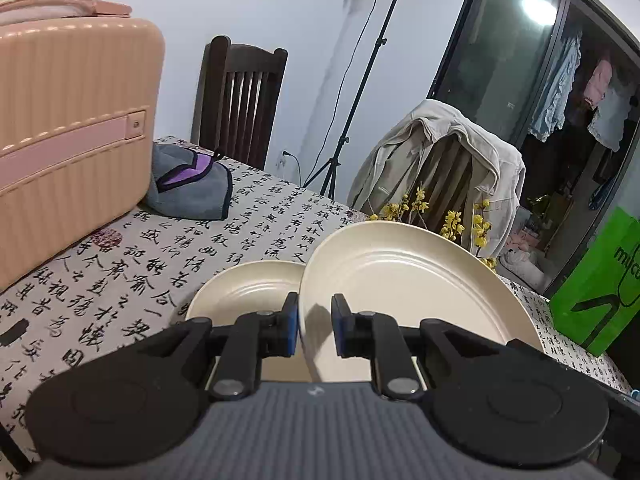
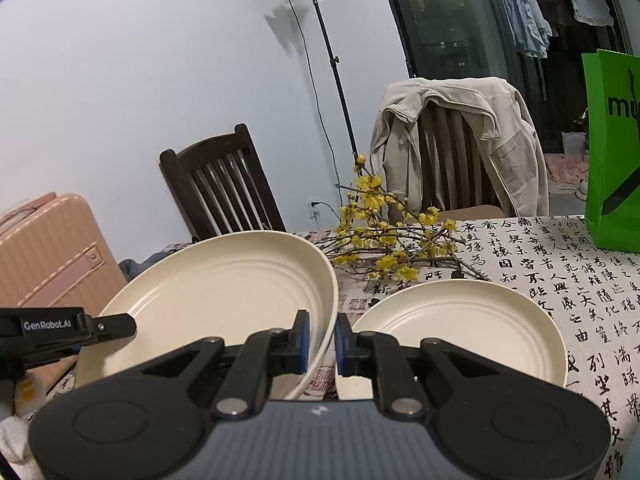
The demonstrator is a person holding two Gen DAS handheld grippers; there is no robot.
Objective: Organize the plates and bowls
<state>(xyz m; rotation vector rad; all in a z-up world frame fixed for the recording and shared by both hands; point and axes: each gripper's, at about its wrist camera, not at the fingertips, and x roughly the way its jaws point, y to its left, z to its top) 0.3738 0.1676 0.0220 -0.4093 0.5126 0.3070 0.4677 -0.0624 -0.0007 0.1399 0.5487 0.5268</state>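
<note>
Here both grippers pinch cream plates by the rim. The left gripper (image 1: pixel 315 330) is clamped on a tilted plate (image 1: pixel 408 292), lifted off the counter (image 1: pixel 120 264), with a second plate (image 1: pixel 244 292) lying flat just behind it to the left. The right gripper (image 2: pixel 322 346) is clamped on another raised plate (image 2: pixel 224 292); beside it a flat plate (image 2: pixel 460 328) rests on the calligraphy cloth, near yellow blossom branches (image 2: pixel 384 232).
</note>
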